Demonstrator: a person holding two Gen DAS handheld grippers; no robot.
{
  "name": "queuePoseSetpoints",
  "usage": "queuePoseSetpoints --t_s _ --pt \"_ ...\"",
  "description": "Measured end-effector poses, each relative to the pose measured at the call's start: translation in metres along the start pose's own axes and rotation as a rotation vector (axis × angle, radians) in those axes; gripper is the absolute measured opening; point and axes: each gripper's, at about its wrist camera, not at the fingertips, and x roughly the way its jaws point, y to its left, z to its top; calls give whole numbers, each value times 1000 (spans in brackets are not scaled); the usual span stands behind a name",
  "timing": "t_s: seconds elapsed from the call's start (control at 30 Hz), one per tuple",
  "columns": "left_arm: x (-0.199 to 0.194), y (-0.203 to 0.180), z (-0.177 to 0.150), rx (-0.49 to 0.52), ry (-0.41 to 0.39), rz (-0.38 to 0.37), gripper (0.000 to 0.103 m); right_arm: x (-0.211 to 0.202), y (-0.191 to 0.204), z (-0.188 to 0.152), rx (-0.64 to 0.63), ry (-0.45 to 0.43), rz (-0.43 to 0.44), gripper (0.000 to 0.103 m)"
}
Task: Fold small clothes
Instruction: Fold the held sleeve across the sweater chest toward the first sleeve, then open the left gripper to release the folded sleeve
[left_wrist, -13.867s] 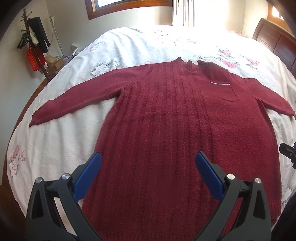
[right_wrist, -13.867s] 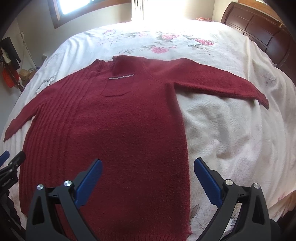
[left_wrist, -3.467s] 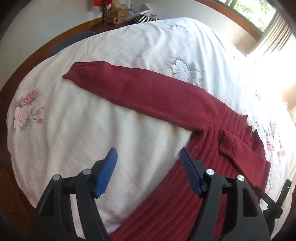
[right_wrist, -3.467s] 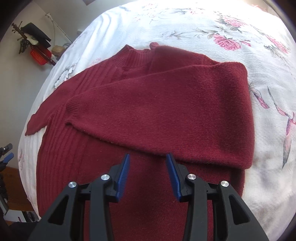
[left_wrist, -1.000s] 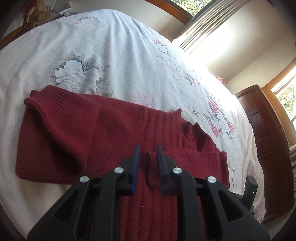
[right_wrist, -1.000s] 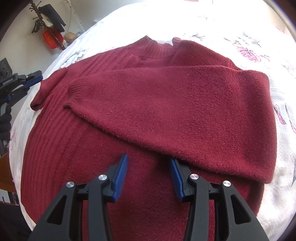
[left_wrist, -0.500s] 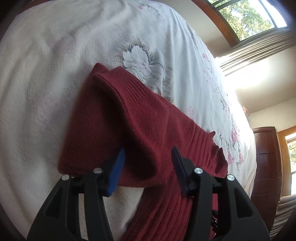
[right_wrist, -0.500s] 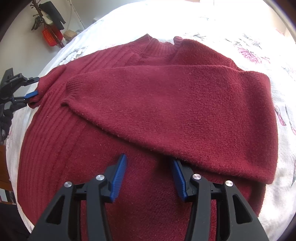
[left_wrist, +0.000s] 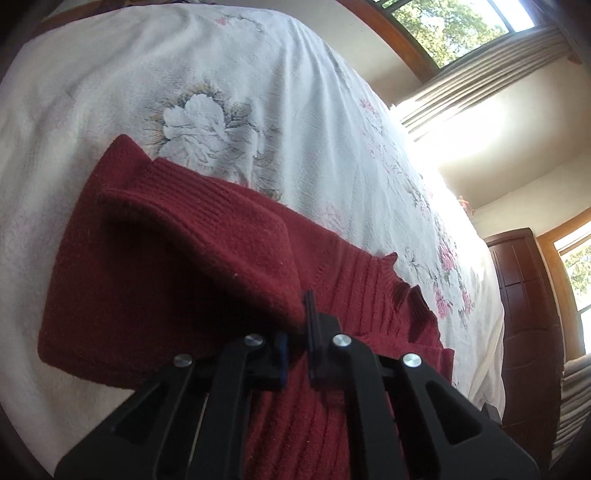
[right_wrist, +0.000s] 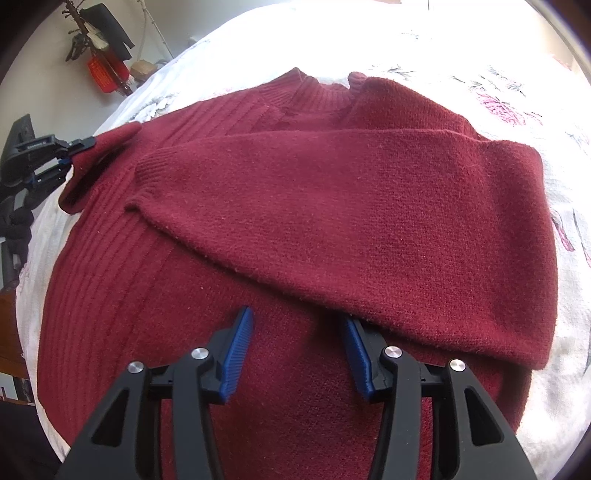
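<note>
Bedroom, daylit; one bed under a white coverlet printed with flowers.

Left wrist view. Item: dark red knitted sweater, lying on the bed. Its sleeve was doubled over on itself, the ribbed cuff on top and pointing toward the far side of the bed. Item: left tool, black with blue pads, jaws drawn close together and pinching a fold of the sleeve's cloth between them. Background: window with wooden frame and trees outside, pleated curtain below it, dark wooden headboard at the right edge.

Right wrist view. Item: same sweater, spread flat, collar at the far side. The other sleeve lay folded across the chest, cuff toward the left of the picture. Item: right tool, black with blue ribbed pads, jaws standing well apart with nothing between them, low over the lower body of the sweater; its right-hand pad sat just at the lower edge of the folded sleeve, whether touching could not be told. Item: left tool, seen at the far left edge, its tips closed on the bunched end of the sweater's sleeve, which stood raised off the coverlet. Background: coat stand with dark and red things hanging, against a pale wall.
</note>
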Motion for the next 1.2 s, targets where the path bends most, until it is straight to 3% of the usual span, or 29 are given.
queuePoseSetpoints --t_s 0.1,0.23,0.43,0.53,0.67,0.73,0.83,0.97,1.07,1.2 --pt "5 -37 -8 58 22 -91 5 0 2 -1 -4 -1 -9 50" --pt "21 -66 -29 124 91 -136 5 1 2 0 -2 0 -9 50" --pt "64 -45 -59 131 227 -49 7 1 2 0 -3 0 -7 50" --pt "77 -26 -70 108 264 -22 19 1 2 0 -4 3 -5 50" --pt "68 -25 -70 122 286 -35 19 1 2 0 -4 5 -7 50" --pt "54 -34 -65 171 296 -45 25 -1 2 1 2 9 -11 50" --pt "20 -38 -48 222 258 -47 41 -9 7 4 25 12 7 50" --pt "-25 -23 -10 249 90 71 56 -19 18 17 108 17 120 50" --pt "-30 0 5 156 46 104 56 -17 34 40 187 11 202 51" --pt "-18 25 7 113 71 156 56 15 62 81 294 78 292 53"
